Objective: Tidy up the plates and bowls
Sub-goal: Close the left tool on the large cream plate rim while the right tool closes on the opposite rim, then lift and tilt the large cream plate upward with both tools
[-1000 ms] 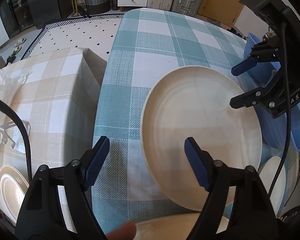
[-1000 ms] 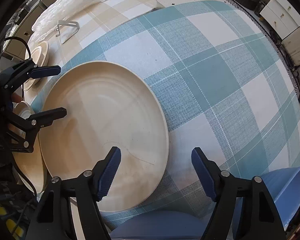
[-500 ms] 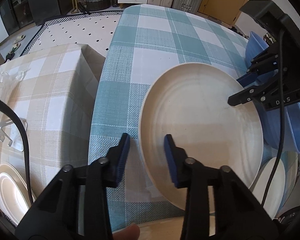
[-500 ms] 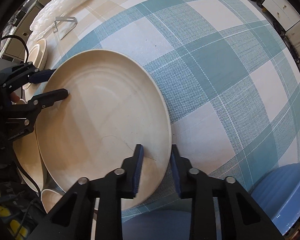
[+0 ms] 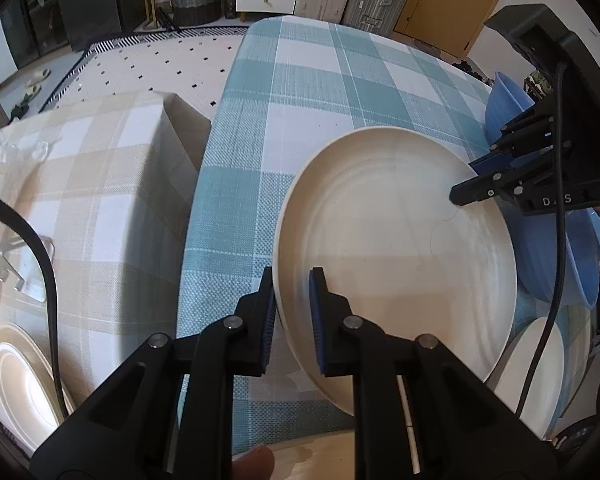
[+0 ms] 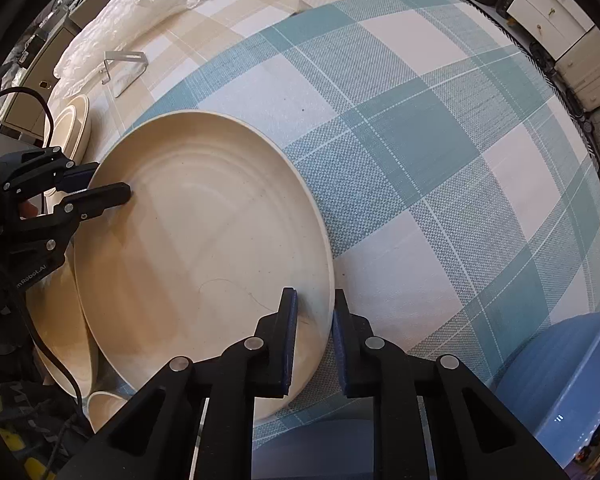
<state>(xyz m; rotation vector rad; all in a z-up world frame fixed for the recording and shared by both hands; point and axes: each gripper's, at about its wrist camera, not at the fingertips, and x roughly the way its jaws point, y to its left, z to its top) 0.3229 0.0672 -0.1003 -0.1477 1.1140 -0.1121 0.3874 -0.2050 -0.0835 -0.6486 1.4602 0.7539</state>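
A large cream plate (image 5: 396, 248) sits over the blue-checked tablecloth (image 5: 308, 92); it also shows in the right wrist view (image 6: 204, 248). My left gripper (image 5: 291, 316) is shut on the plate's near rim. My right gripper (image 6: 314, 336) is shut on the opposite rim, and shows in the left wrist view (image 5: 474, 178). The left gripper shows in the right wrist view (image 6: 100, 184). Blue bowls (image 5: 556, 248) stand beside the plate, also in the right wrist view (image 6: 564, 384).
More cream plates lie at the table's near edge (image 6: 64, 320) and to the right (image 5: 536, 364). A beige-checked table (image 5: 80, 184) holds a small cream plate (image 5: 16, 384), a metal stand (image 6: 124, 66) and crumpled plastic (image 6: 140, 4). Drawers and a basket (image 5: 194, 0) stand beyond.
Both grippers have closed from wide open onto opposite rims of the cream plate. The plate's left side now looks raised off the cloth.
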